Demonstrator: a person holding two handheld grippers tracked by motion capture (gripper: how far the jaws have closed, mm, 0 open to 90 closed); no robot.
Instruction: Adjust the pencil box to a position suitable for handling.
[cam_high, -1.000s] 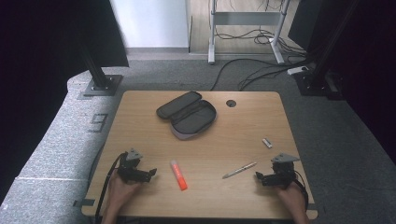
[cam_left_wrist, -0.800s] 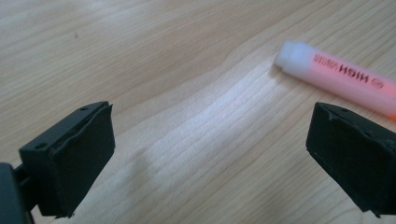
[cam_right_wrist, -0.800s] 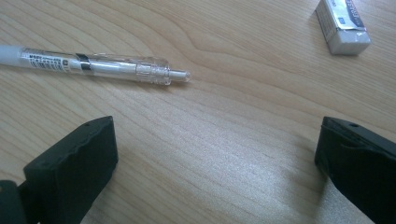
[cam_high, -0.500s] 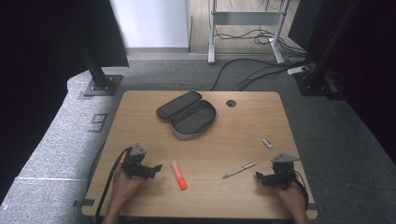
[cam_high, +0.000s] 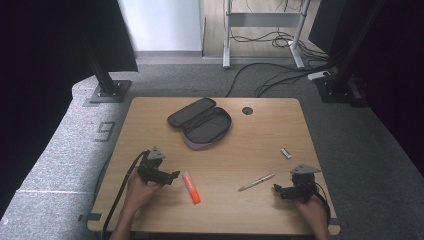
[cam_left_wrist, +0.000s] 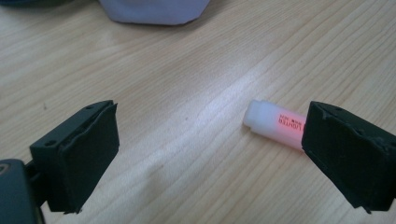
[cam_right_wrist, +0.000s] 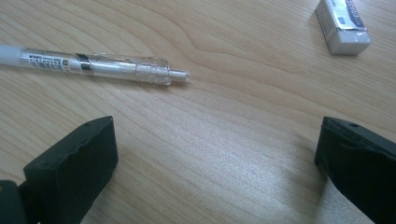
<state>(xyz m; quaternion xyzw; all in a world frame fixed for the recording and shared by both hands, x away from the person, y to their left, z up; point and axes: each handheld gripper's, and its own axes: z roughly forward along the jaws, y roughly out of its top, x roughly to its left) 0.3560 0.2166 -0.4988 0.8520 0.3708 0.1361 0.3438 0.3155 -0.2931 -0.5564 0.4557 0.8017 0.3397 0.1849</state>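
Left gripper (cam_high: 172, 175) jaws spread beside orange highlighter (cam_high: 191, 187), right gripper (cam_high: 277, 189) jaws spread near pen (cam_high: 256, 182)

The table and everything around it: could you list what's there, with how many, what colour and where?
Pencil case: one, dark grey, open, far middle of the table.
Highlighter: one, orange with a white cap, near left, beside the left gripper.
Pen: one, white and clear, near middle-right.
Eraser: one, white in a sleeve, right side.
Cable hole: one, dark, far edge of the table.
Table: one, light wood.
Cables: several, black, on the grey floor behind.
Left gripper: one, black, open, held in a hand.
Right gripper: one, black, open, held in a hand.
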